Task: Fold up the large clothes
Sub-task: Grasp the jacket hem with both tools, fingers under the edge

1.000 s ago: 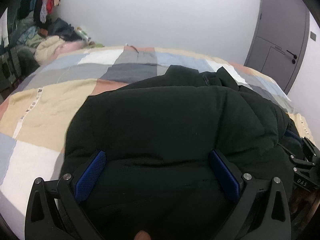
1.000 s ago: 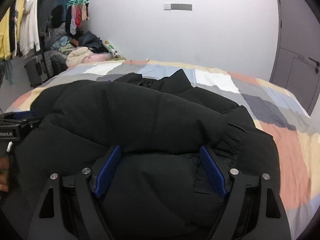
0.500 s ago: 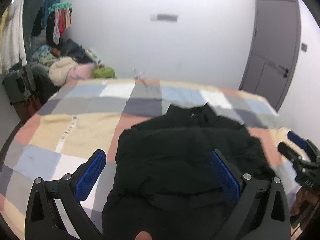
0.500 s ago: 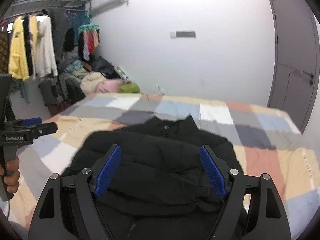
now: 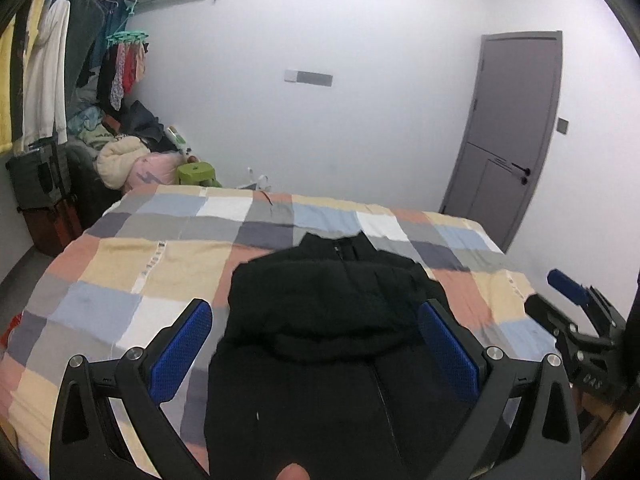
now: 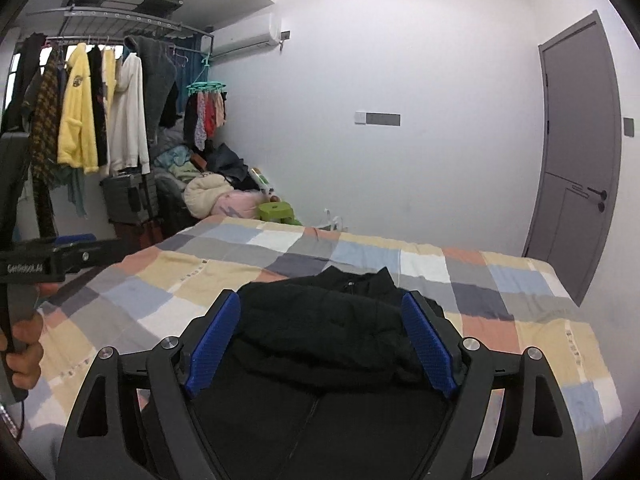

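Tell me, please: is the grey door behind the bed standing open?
No. In the right wrist view the grey door sits flush in its frame, and no gap shows beyond the bed.

The near part of the black jacket (image 5: 320, 320) runs off the bottom edge of the left wrist view; in the right wrist view its lower corners lie behind the blue pads (image 6: 212, 344). How many layers it is folded into cannot be told. The bed (image 5: 120, 280) is cut at the lower left, its near edge hidden by the left gripper (image 5: 316, 344). A fingertip (image 5: 294, 472) shows only partly at the bottom rim. The right gripper (image 5: 576, 308) is partly cropped at the right edge. The heap of clothes (image 6: 208, 192) in the far corner is too small to sort. The lettering on the left gripper's body (image 6: 24, 269) is too blurred to read fully.
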Action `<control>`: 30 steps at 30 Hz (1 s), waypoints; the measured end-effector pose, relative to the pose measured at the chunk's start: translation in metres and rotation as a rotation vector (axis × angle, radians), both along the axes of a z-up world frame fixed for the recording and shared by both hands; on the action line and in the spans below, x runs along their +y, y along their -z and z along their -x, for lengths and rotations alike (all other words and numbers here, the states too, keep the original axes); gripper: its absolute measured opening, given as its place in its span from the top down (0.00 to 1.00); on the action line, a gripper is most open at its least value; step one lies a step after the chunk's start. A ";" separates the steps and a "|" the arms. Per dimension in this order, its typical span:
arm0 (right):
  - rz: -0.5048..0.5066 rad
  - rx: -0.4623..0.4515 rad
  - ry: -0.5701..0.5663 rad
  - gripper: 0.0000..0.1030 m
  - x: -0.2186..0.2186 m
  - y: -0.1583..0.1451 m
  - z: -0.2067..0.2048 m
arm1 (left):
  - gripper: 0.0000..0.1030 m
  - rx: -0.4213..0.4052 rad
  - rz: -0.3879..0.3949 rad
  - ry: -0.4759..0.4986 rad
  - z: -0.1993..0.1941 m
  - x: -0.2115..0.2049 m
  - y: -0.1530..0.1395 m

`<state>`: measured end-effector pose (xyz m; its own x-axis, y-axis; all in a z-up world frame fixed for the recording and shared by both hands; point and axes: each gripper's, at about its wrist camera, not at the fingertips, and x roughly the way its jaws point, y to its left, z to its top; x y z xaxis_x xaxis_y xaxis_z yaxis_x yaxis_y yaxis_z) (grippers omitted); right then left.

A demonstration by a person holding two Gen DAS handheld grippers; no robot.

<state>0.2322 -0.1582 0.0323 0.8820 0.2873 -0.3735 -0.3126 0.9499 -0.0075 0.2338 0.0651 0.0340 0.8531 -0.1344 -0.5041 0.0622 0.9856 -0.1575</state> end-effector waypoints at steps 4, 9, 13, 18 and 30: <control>-0.006 0.007 0.002 0.20 -0.005 0.011 0.033 | 0.00 0.028 0.019 0.023 0.036 -0.001 0.019; -0.032 0.030 0.018 0.20 -0.018 0.029 0.064 | 0.00 0.072 0.024 0.030 0.059 0.006 0.057; -0.065 0.090 0.032 0.20 -0.033 0.048 0.077 | 0.00 0.160 0.062 0.032 0.063 0.023 0.095; -0.101 0.188 0.045 0.20 -0.055 0.075 0.078 | 0.00 0.275 0.125 0.022 0.057 0.052 0.142; -0.237 0.435 0.120 0.20 -0.132 0.149 0.060 | 0.00 0.570 0.268 -0.013 0.021 0.105 0.233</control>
<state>0.1719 -0.2900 -0.1170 0.6912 0.3148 -0.6505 -0.1276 0.9392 0.3188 0.2129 0.1705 -0.1994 0.4626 -0.3109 -0.8303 -0.1158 0.9073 -0.4042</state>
